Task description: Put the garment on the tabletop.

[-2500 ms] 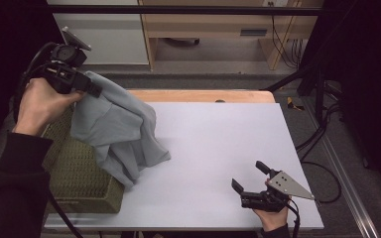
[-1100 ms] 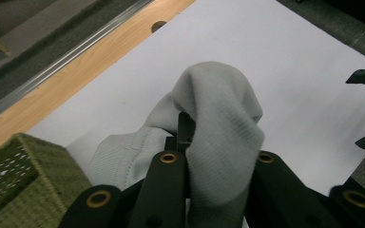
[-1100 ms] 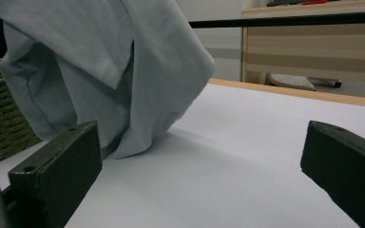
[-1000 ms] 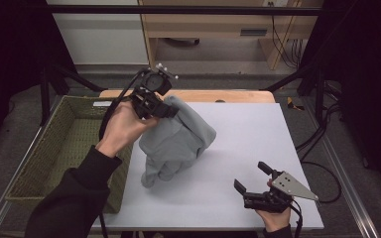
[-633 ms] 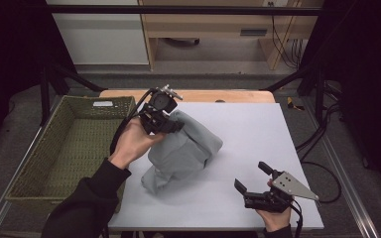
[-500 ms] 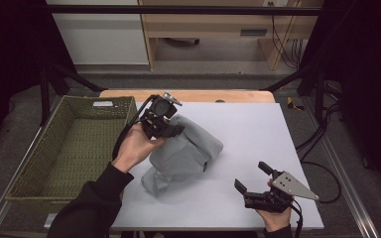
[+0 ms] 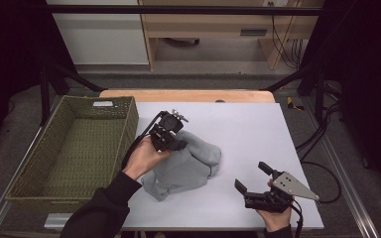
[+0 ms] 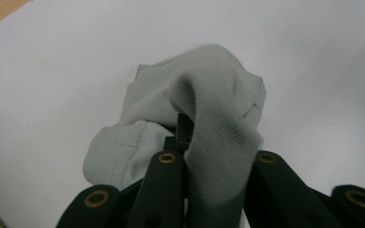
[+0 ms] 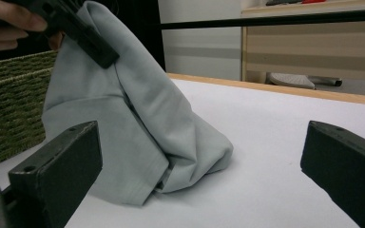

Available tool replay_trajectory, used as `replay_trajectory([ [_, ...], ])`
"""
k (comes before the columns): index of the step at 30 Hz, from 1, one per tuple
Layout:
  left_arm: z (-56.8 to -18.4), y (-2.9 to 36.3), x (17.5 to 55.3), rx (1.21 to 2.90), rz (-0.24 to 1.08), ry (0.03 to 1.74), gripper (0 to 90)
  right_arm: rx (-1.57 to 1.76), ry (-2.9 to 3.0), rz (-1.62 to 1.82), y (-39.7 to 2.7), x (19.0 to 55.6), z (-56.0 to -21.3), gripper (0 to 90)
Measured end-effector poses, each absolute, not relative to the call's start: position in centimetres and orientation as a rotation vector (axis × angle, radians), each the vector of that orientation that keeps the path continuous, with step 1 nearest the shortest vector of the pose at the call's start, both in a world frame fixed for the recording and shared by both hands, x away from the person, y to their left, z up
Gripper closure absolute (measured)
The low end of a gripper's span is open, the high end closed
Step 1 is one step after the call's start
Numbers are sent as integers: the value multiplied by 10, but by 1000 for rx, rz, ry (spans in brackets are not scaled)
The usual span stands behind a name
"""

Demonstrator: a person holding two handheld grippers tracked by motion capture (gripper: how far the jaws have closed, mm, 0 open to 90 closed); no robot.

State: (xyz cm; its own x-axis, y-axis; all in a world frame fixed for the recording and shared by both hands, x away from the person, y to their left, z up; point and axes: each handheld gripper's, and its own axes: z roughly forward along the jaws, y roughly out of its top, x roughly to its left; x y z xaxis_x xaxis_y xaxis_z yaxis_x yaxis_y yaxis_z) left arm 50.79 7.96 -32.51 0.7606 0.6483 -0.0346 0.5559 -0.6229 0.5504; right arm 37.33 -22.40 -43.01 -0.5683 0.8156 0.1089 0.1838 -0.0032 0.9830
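Lowered grey cloth [image 7: 188,166] onto table, left tongs [image 7: 171,141] pinching it, right tongs [image 7: 258,183] spread.

A: What colour is the cloth [image 7: 188,166] showing beside the basket [image 7: 69,148]?
B: It's looking plain pale grey-green; the woven basket is showing olive green.
A: And the table [image 7: 258,134]?
B: White, wood-edged; the grippers' jaws are showing black.

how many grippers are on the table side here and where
2. The left gripper is clamped on the grey cloth at mid-table; the right gripper rests open near the table's front right corner.
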Motion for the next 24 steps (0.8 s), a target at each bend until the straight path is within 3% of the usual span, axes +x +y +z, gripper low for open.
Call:
replay_trajectory([
  [9,-338,76,510,2428,215,907,774,1031,1772,1612,-225,373,-430,4],
  [12,-338,76,509,2423,221,905,643,1033,1771,1608,-224,373,-430,4],
  [16,-337,77,508,2390,217,897,391,1025,1774,1609,-224,373,-430,4],
  [19,-334,78,505,2363,293,881,243,1030,1774,1608,-223,373,-430,4],
  [24,-325,85,502,2311,318,888,116,1028,1777,1610,-222,373,-430,4],
])
